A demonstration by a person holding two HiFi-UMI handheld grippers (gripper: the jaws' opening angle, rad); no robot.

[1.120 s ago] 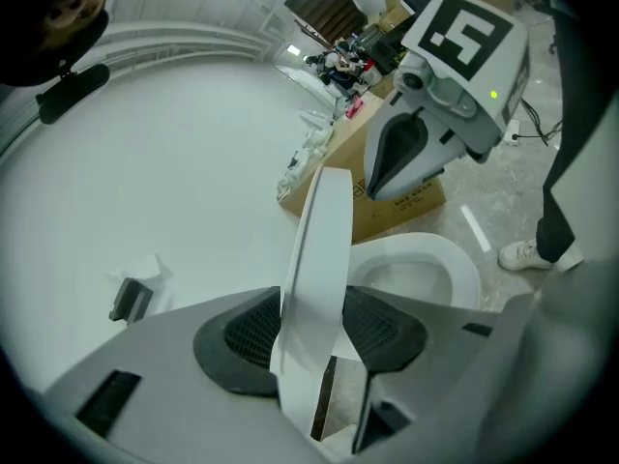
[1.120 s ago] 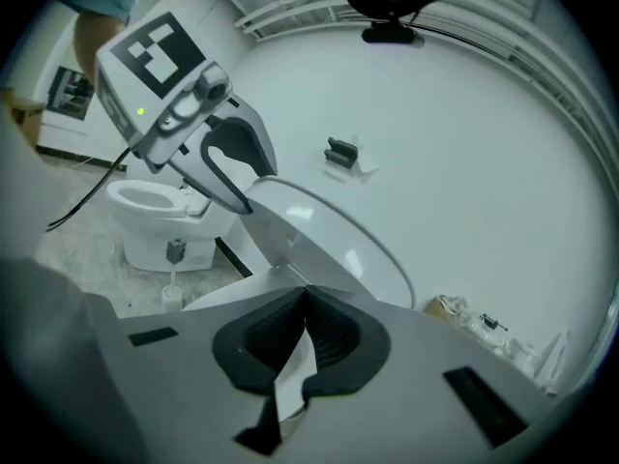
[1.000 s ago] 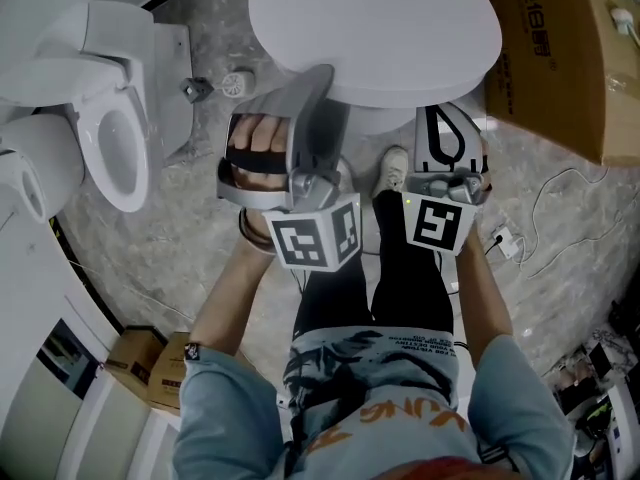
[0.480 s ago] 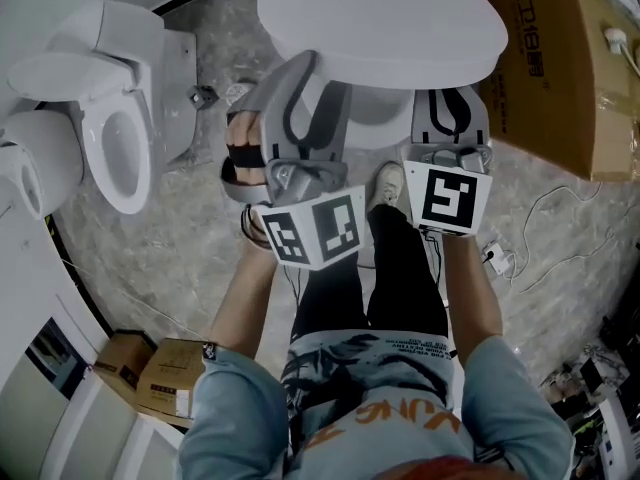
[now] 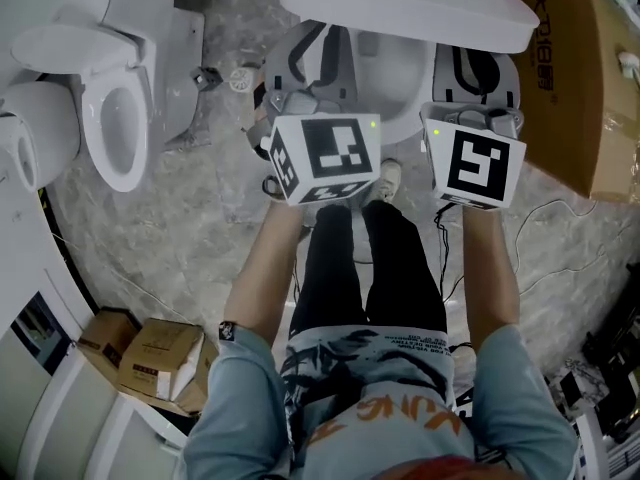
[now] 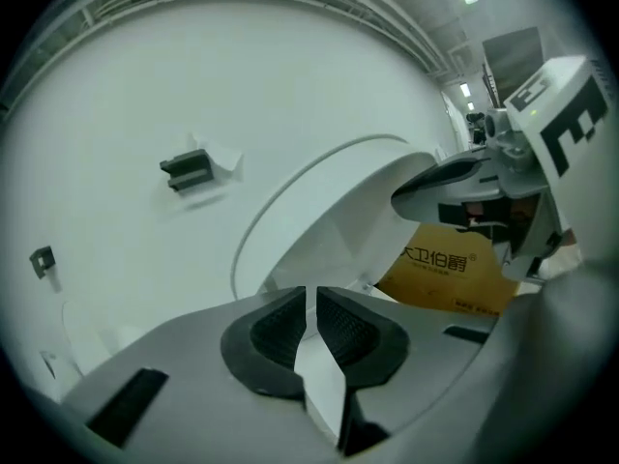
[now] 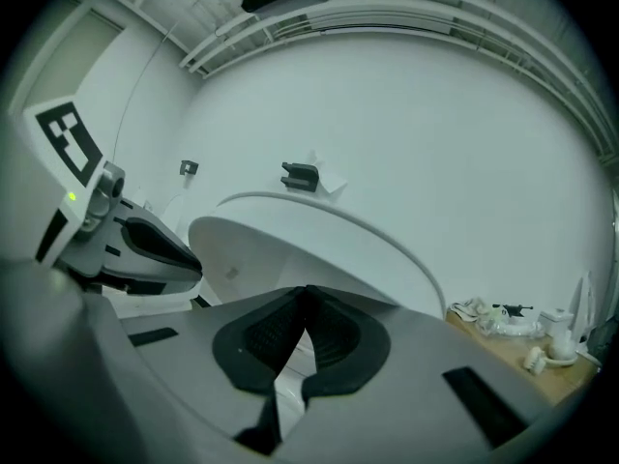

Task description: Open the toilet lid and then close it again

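My left tongs [image 6: 309, 296] are narrow. The jaws have just been closing, and only a thin crack is left between them, with nothing in it. My right tongs [image 7: 302, 296] are squeezed all the way together and hold nothing.

In the head view the toilet lid [image 5: 400, 3] is at 12 o'clock, right in front of me. It is tipped up, not flat. Both tongs point in under its front edge, the left at 11 o'clock and the right at 1 o'clock. I cannot tell if they touch it.

Another toilet [image 5: 110, 98] stands at 10 o'clock. A big brown box [image 5: 585, 78] is at 2 o'clock, just beside the lid. Small boxes [image 5: 150, 358] sit at 8 o'clock.
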